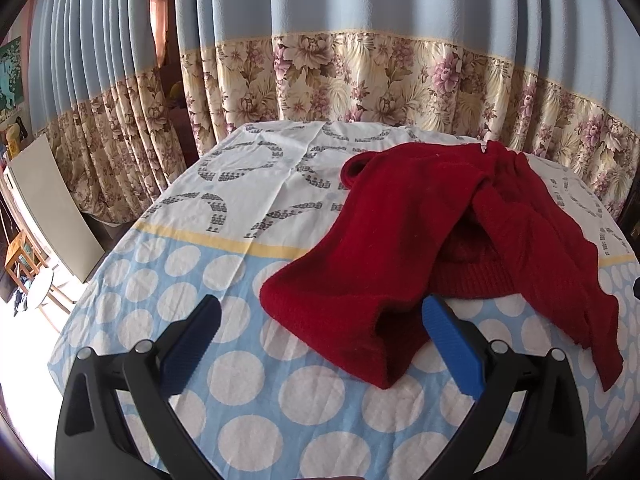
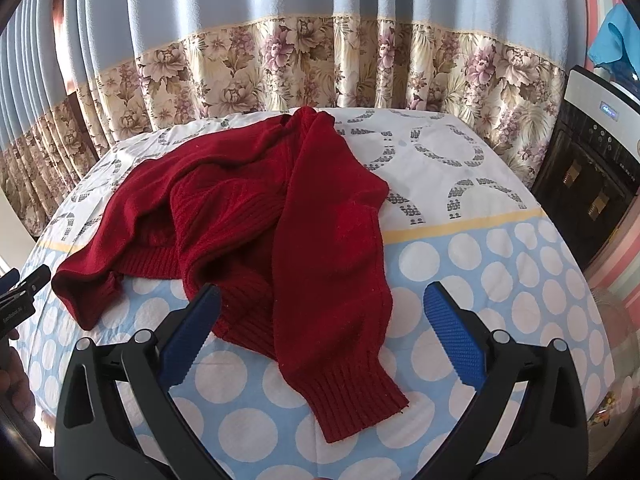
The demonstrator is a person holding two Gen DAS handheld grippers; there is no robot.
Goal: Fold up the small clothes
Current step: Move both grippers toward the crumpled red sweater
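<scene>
Right wrist view, your right gripper point(image 2: 322, 316) jaws spread wide over the crumpled red sweater point(image 2: 256, 208), left gripper point(image 1: 320, 328) likewise gaping, floral curtain point(image 2: 320, 60) behind the table point(image 2: 500, 280), black appliance point(image 2: 592, 176) at its side.

Bare tablecloth point(image 1: 208, 264) lies open left of the crumpled red sweater point(image 1: 404, 232); curtain point(image 1: 360, 80) blocks behind.

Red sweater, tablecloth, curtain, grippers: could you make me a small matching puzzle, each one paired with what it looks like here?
Things:
1. red sweater
2. tablecloth
3. curtain
4. right gripper

Descriptions:
A. hangs behind the table, floral band below
B. jaws wide open, holding nothing
C. lies crumpled, not yet folded
D. blue with white dots

Pairs: 1-C, 2-D, 3-A, 4-B
</scene>
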